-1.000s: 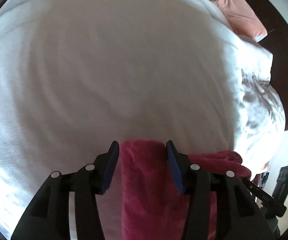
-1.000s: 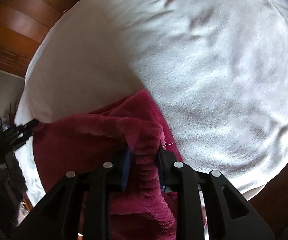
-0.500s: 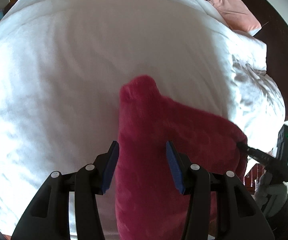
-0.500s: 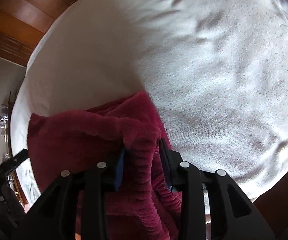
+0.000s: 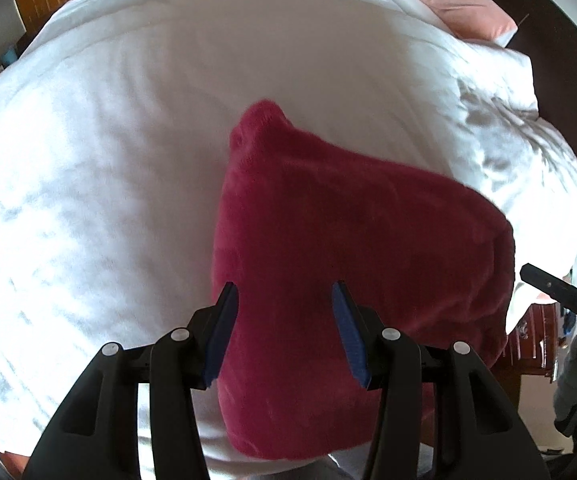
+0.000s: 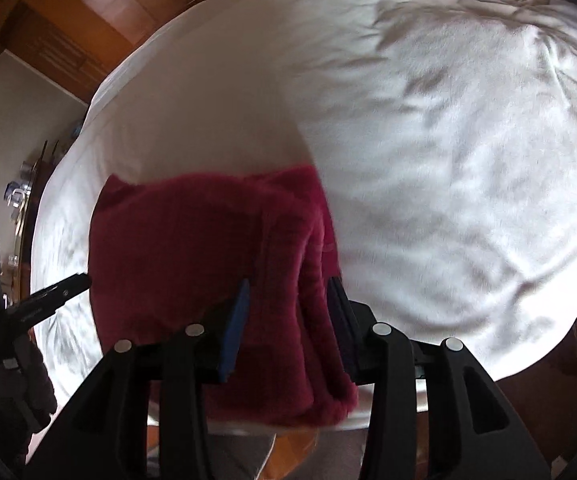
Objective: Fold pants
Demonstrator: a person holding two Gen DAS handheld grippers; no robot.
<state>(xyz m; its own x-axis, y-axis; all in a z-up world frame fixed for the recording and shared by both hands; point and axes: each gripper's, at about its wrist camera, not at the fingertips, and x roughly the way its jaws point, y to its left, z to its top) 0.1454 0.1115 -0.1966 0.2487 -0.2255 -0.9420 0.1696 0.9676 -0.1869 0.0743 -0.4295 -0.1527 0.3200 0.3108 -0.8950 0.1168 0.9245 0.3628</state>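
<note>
One pair of fuzzy red pants in the left wrist view, folded into a thick wedge at the near edge of the white bed, lots of open sheet beyond. One pink pillow sits at the far right corner. Left gripper looks clamped on the fabric. Right wrist view: right gripper jaws have just been opening, pants between them, pads look barely off. No readable writing.
</note>
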